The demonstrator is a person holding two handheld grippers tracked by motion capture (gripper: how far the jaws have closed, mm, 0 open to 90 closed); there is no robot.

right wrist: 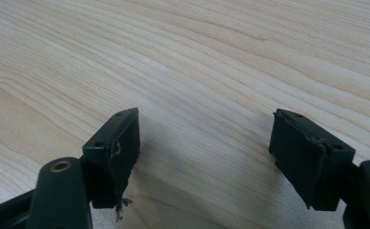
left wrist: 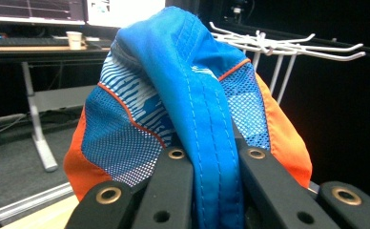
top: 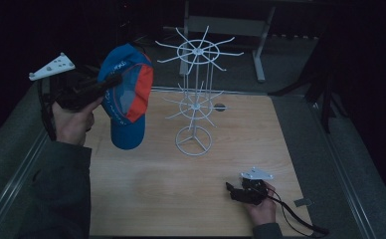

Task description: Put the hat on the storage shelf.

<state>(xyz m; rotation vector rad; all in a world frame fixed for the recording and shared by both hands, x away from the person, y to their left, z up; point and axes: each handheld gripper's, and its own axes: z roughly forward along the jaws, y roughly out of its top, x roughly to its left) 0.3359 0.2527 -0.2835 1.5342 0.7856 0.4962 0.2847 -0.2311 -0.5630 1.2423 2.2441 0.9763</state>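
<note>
A blue cap (top: 125,97) with orange mesh panels and white stripes hangs in the air at the left of the table, brim pointing down. My left gripper (top: 112,80) is shut on a fold of the cap's blue fabric (left wrist: 207,143), which fills the gap between the black jaws. A white wire hook stand (top: 196,94) rises from the middle of the table, just right of the cap; its top hooks (left wrist: 278,45) show behind the cap. My right gripper (top: 229,191) rests low at the table's front right, jaws wide apart over bare wood (right wrist: 207,95), holding nothing.
The wooden table (top: 146,189) has metal rails along its left and right sides. A small dark hole (top: 220,106) sits behind the stand. A desk with monitors and a cup (left wrist: 73,39) stands in the dark background.
</note>
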